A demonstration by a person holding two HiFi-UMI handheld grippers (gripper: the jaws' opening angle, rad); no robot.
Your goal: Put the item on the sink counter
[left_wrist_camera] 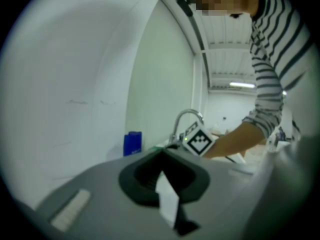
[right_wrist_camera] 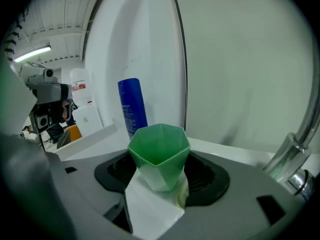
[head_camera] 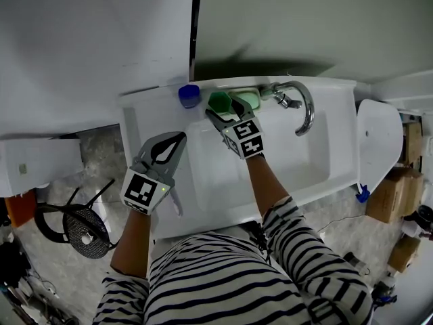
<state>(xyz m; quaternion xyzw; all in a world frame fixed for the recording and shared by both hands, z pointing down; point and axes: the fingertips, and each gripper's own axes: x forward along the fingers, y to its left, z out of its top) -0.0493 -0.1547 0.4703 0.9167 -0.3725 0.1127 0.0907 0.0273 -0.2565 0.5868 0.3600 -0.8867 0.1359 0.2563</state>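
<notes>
A green faceted cup (right_wrist_camera: 159,154) sits upright between the jaws of my right gripper (right_wrist_camera: 159,181), which is shut on its lower part. In the head view the green cup (head_camera: 218,101) and right gripper (head_camera: 223,111) are at the back rim of the white sink (head_camera: 325,87), between a blue bottle (head_camera: 189,95) and the faucet (head_camera: 302,105). I cannot tell whether the cup touches the counter. My left gripper (head_camera: 177,141) hangs over the sink's left rim, shut and holding nothing. Its shut jaws (left_wrist_camera: 164,160) face the blue bottle (left_wrist_camera: 132,143) and the faucet (left_wrist_camera: 187,119).
A pale green soap dish (head_camera: 249,98) lies by the faucet base. The blue bottle (right_wrist_camera: 132,106) stands just left of the cup against the wall. A white lid-like panel (head_camera: 379,134) and cardboard boxes (head_camera: 399,185) are on the right, and a black wire object (head_camera: 81,229) is on the floor at the left.
</notes>
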